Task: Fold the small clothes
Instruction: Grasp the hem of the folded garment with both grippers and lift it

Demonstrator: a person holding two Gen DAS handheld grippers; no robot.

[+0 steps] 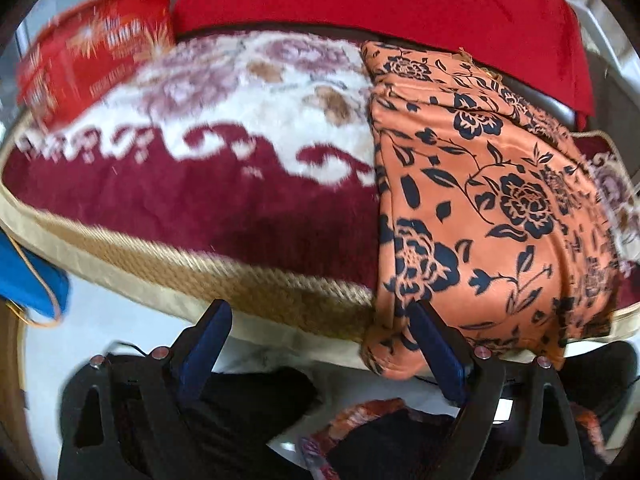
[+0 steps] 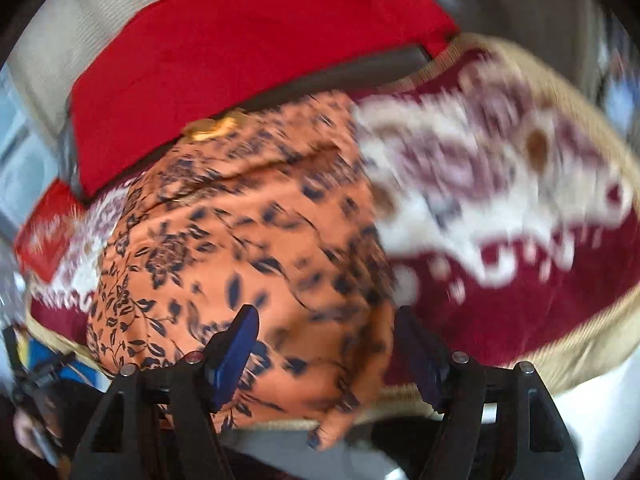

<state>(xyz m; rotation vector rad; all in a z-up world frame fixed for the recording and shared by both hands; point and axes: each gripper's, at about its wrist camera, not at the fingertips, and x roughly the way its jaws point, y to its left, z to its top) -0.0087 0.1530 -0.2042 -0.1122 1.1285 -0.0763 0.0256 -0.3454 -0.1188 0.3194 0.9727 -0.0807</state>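
Observation:
An orange garment (image 1: 480, 200) with a dark blue flower print lies on a maroon and white plush blanket (image 1: 200, 208), and its near end hangs over the blanket's woven tan border. My left gripper (image 1: 324, 340) stands open at that border. Its right finger (image 1: 436, 348) rests against the garment's hanging lower left corner. The right wrist view is blurred. It shows the same garment (image 2: 248, 220) at centre. My right gripper (image 2: 328, 352) is open, with the garment's lower right hem between its wide-set fingers and not pinched.
A red cushion (image 1: 380, 0) lies along the back of the blanket. A red printed box (image 1: 92, 52) sits at the far left and a blue bag (image 1: 28, 280) at the left edge. Pale floor and a person's dark clothing show below the fingers.

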